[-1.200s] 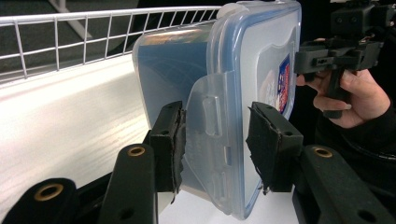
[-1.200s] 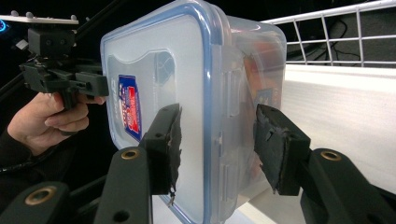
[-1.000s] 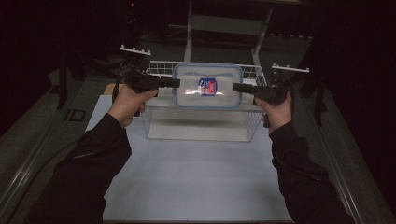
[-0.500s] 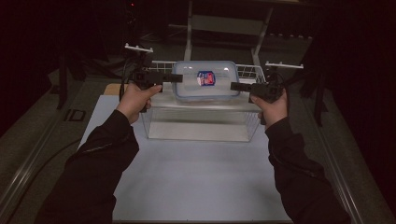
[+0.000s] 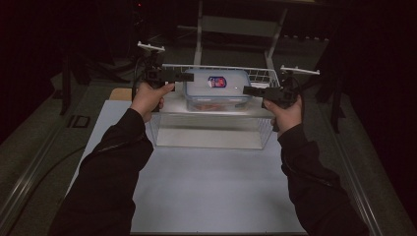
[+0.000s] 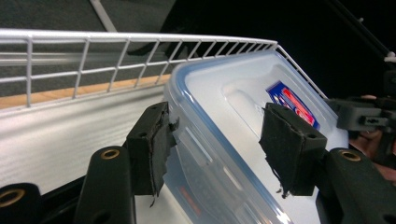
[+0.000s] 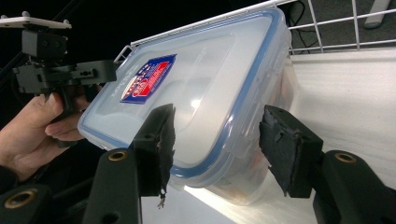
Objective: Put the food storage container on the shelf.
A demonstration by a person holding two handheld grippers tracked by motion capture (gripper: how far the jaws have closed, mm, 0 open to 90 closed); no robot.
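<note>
At the frame's upper centre, the lidded food box (image 5: pixel 217 88) sat in the wire basket (image 5: pixel 255 73). My left fingers (image 6: pixel 148 140) and right fingers (image 7: pixel 159 144) had just been opening, straddling its ends without pressing — best withdrawn level, outward.

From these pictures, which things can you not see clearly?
- High view: label on the box lid, too small to read.
- Box contents, blurred by cloudy walls.
- Left gripper view: label partly behind a pad.
- Right gripper view: basket cut off by the edge.
</note>
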